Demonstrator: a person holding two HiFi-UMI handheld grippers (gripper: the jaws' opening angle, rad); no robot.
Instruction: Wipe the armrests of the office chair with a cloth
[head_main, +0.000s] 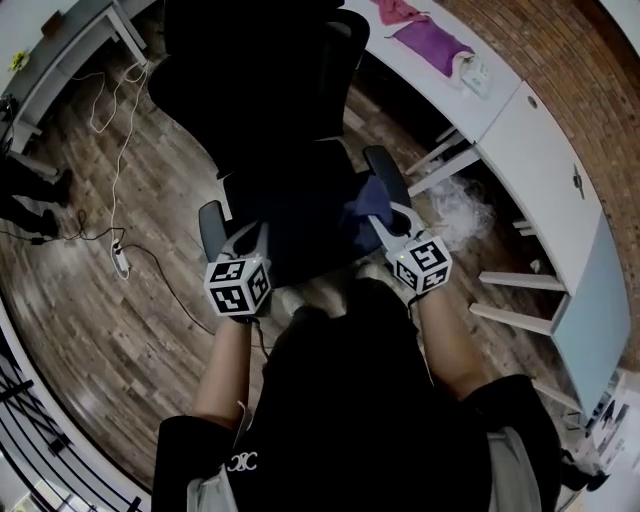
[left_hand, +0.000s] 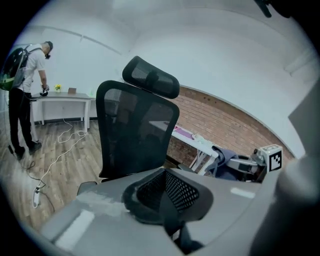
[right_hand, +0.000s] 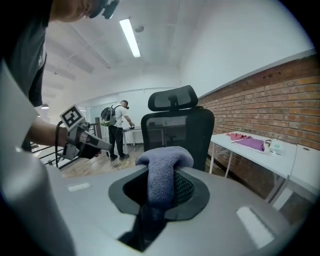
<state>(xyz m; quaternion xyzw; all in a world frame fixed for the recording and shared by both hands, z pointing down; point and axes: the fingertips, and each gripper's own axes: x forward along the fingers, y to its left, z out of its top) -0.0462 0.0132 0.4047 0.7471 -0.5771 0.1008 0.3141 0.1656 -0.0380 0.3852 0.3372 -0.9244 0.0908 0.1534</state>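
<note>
The right tongs (head_main: 386, 218) are clenched on a blue-grey cloth (head_main: 362, 204), which hangs over the front of the seat near the right armrest (head_main: 386, 166) of the black office chair (head_main: 285, 90). The left tongs (head_main: 252, 236) are pressed together on nothing, just beside the left armrest (head_main: 211, 226). A purple cloth (head_main: 432, 40) lies on the white worktop (head_main: 425, 68).

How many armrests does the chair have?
2. One armrest sits beside the left gripper; the other armrest lies beside the cloth held in the right gripper.
</note>
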